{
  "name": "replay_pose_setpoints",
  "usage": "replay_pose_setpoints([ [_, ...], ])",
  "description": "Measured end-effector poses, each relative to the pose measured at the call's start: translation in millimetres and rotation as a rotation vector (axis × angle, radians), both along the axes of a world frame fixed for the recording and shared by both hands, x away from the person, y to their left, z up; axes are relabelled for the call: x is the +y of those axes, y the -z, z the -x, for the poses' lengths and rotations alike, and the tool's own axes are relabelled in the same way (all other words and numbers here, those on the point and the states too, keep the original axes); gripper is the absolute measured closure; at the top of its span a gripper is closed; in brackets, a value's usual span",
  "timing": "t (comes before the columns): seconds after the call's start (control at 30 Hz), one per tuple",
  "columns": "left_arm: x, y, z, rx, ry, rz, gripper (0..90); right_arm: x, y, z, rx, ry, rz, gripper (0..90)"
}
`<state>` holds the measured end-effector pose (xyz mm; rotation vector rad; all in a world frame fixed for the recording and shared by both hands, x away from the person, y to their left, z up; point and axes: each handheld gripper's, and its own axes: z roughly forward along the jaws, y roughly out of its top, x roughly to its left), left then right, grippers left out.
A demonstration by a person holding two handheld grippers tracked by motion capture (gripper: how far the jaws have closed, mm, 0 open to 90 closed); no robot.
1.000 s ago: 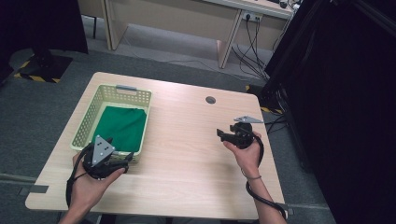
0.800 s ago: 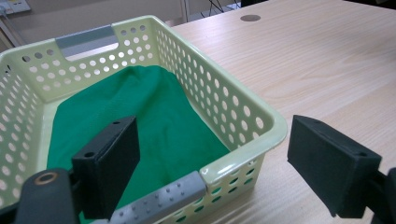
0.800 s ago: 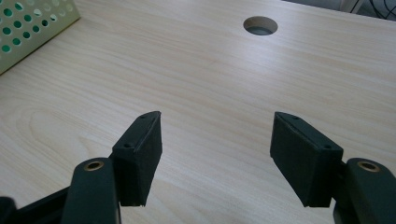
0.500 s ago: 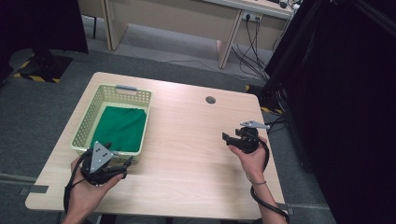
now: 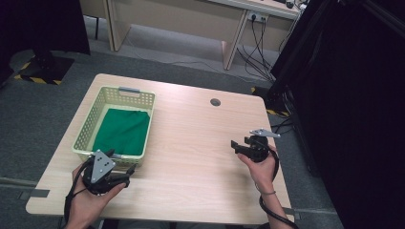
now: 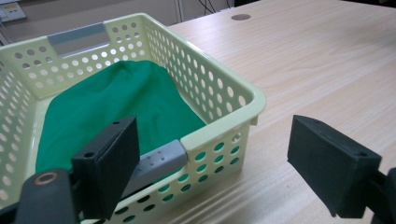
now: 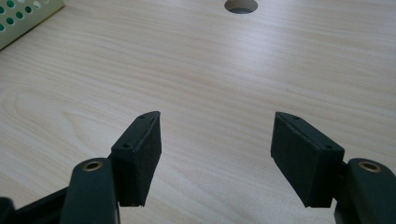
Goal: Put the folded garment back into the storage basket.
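A pale green perforated basket stands on the left of the wooden table, with a folded green cloth lying in it. My left gripper hovers at the basket's near right corner, open and holding nothing. In the left gripper view the wide-apart jaws of that gripper frame the basket's corner and the cloth beyond. My right gripper is over bare table at the right, pointing left. Its open jaws hold nothing.
A round cable hole sits in the table near the far edge, also seen as a cable hole ahead of the right gripper. Grey handles cap the basket's short ends. Black curtains hang at the right, with a desk and cables behind.
My right gripper has drifted slightly right and toward the near edge. The left gripper has eased a little toward the person. Both stay open.
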<state>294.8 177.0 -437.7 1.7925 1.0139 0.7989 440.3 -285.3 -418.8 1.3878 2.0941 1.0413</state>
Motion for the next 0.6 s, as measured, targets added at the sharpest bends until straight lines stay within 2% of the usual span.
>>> replay_pose_setpoints([
  [0.6,-0.1,4.3,17.0,-0.016,0.008,0.016,16.9,-12.4,9.4,11.2,0.013,0.018,-0.003,34.1],
])
